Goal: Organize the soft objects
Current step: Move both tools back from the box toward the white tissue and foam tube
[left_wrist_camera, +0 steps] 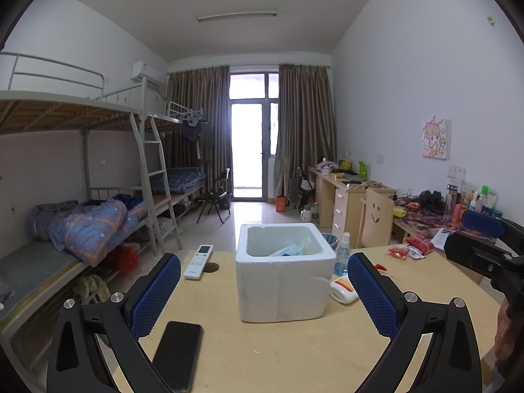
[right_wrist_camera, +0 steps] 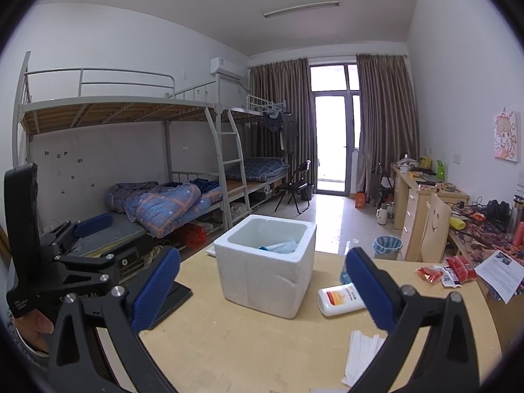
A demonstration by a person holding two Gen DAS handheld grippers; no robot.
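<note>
A white foam box [left_wrist_camera: 284, 281] holding a pale blue face mask [left_wrist_camera: 288, 249] stands on a light tan wooden table [left_wrist_camera: 294, 353]. Nearby lie a black phone [left_wrist_camera: 178, 353], a white remote [left_wrist_camera: 198, 261] and a white bottle with an orange label [right_wrist_camera: 340, 299]. Red snack packets [right_wrist_camera: 460, 267] sit at the table's right edge. Both grippers carry blue, dimpled pads [left_wrist_camera: 157, 298] on black frames.

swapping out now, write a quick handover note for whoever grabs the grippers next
Left gripper: open, empty, facing the foam box.
Right gripper: open, empty, same.
Done: light blue face masks lie inside the box.
Left: white folded cloth at the table's near right edge; red snack packets at the far right, if they count.
Lotion bottle, phone, remote are hard items.
</note>
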